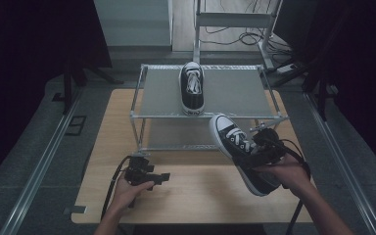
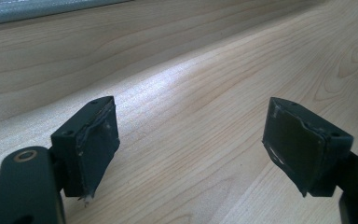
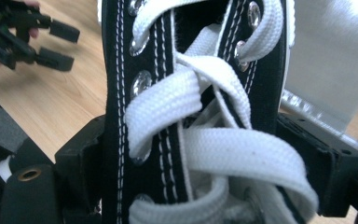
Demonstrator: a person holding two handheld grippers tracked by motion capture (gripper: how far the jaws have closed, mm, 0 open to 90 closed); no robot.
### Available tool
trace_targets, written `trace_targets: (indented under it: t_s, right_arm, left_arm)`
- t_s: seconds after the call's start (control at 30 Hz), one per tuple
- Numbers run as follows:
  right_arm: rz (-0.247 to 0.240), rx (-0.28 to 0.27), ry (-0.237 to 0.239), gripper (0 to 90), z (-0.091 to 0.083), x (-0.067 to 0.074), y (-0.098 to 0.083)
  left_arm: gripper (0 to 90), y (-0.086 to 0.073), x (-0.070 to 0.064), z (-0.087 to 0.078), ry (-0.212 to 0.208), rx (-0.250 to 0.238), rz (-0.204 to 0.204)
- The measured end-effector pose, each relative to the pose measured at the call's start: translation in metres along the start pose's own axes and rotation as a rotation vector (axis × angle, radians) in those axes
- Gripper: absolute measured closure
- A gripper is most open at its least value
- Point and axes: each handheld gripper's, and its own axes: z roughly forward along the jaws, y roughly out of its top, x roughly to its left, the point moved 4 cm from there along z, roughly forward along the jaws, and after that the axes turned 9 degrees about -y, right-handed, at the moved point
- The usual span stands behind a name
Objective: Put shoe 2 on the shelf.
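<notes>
Black canvas low-top sneaker with white laces and white rubber toe cap [image 1: 237, 152]: held off the light wooden tabletop [image 1: 196, 191] near its right edge, toe tilted up toward the front rail of the two-tier metal-framed shoe rack with grey mesh shelves [image 1: 225, 90]. It is carried by the right gripper [image 1: 267, 147], whose jaws are clamped across the laced upper; in the right gripper view the pads are seen pressed against both flanks of the eyelet rows [image 3: 140, 84].

A matching black-and-white sneaker [image 1: 192, 88] is already set on the top shelf, left of centre, toe toward the person.

Step in hand, as judged: the held shoe is being taken to the top shelf to be stood beside its mate.

To be done well:
- The sole should be kept clear above the front rail before being carried inward; the toe looks close to that rail, though the gap cannot be judged from the high view.
- The shoe should be levelled before lowering, sole flat on the mesh, parallel to the mate and just to its right, not touching.
- The grip should be released only once the sole is borne by the shelf.

Left gripper [image 1: 152, 176]: held low over the tabletop toward the near left, jaws apart, nothing between them [image 2: 98, 140]. It is best kept out of the path.
</notes>
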Motion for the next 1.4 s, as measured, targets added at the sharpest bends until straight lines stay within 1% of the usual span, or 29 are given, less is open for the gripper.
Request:
trace_targets:
  t_s: [0.2,0.43,0.63,0.77,0.93,1.1,1.2,1.23,1.4]
  right_arm:
    - [0.018,-0.012,-0.012,16.4,-0.014,-0.003,0.016]
    - [0.031,-0.021,-0.011,16.4,-0.023,-0.005,0.035]
    - [0.075,-0.026,-0.018,16.4,-0.028,-0.009,0.055]
    - [0.106,-0.02,-0.039,16.4,-0.027,-0.014,0.071]
    - [0.143,-0.008,-0.046,16.5,-0.022,-0.02,0.088]
    - [0.171,-0.003,-0.063,16.6,-0.019,-0.025,0.111]
    - [0.197,0.002,-0.063,16.6,-0.016,-0.028,0.123]
    - [0.213,0.003,-0.062,16.6,-0.013,-0.03,0.129]
    - [0.26,0.008,-0.07,16.7,-0.003,-0.035,0.149]
  left_arm:
    - [18.3,0.0,0.0,0.001,-0.002,0.0,-0.003]
    - [18.3,0.0,0.0,0.001,-0.002,0.0,-0.003]
    - [18.3,-0.001,0.0,0.002,-0.005,0.005,-0.004]
    - [18.3,-0.001,0.0,0.002,-0.006,0.005,-0.003]
    - [18.3,-0.001,0.0,0.002,-0.01,0.004,-0.004]
    - [18.3,0.0,0.0,0.003,-0.015,0.005,-0.004]
    - [18.3,0.0,-0.001,0.003,-0.017,0.005,-0.004]
    - [18.3,0.0,-0.001,0.004,-0.018,0.005,-0.003]
    - [18.3,0.0,-0.001,0.003,-0.022,0.003,-0.004]
